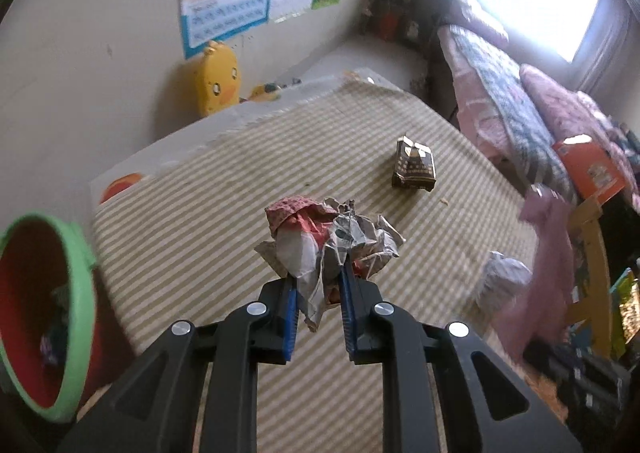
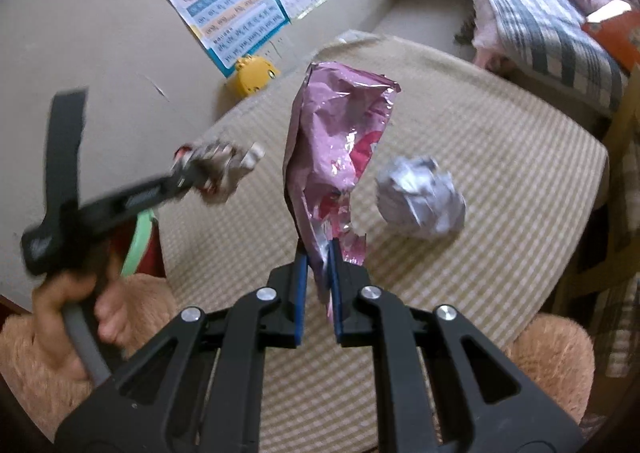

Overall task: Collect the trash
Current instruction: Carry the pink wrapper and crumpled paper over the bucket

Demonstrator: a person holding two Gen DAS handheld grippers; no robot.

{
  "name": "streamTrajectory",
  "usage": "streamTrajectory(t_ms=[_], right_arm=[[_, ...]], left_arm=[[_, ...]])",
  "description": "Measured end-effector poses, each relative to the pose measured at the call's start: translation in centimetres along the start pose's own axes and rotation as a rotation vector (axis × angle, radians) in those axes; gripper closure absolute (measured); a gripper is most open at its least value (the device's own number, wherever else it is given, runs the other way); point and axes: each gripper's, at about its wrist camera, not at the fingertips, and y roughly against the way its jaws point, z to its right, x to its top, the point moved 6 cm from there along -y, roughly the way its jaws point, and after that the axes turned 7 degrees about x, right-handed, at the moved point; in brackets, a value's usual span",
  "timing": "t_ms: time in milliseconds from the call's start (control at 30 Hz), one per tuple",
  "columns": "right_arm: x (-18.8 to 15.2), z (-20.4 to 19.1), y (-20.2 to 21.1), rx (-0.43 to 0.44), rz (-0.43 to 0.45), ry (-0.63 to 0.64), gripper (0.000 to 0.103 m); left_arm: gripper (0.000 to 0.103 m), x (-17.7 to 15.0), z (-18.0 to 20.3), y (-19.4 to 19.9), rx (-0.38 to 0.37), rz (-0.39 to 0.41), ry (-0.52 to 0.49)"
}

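Crumpled paper and pink foil, one piece in each claw.
The left gripper (image 1: 318, 281) pinches one newspaper wad (image 1: 336, 237); the right gripper (image 2: 319, 253) pinches one pink wrapper (image 2: 340, 141). On the striped table (image 1: 200, 213) lie one brown carton (image 1: 414, 165) and one white paper ball (image 2: 422, 197); one green-rimmed bin (image 1: 80, 293) stands beside.

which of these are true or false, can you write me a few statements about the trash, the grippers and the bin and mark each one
1. The left gripper is shut on a crumpled newspaper wad. True.
2. The right gripper is open and holds nothing. False: it is shut on a pink foil wrapper.
3. A white crumpled paper ball lies loose on the checked cloth. True.
4. The dark carton sits inside the bin. False: it lies on the cloth.
5. The green-rimmed bin has a blue inside. False: its inside is red.
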Motion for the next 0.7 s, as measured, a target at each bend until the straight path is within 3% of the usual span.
streamTrajectory(t_ms=[167,467,700], right_arm=[[1.2,-2.3,0.2,0.007,0.019,0.053,0.092],[1.6,-5.4,0.2,0.007,0.011,0.125,0.092],[1.5,-7.6,-0.2,0.004,-0.007,0.168,0.092]], left_arm=[[0.087,-1.3,-2.4,4.3,-0.026,0.06,0.067],[0.087,-1.5,-5.3,9.0,0.079,0.163,0.064],[0.087,-1.4,-7.0,10.3,0.103,0.206,0.059]])
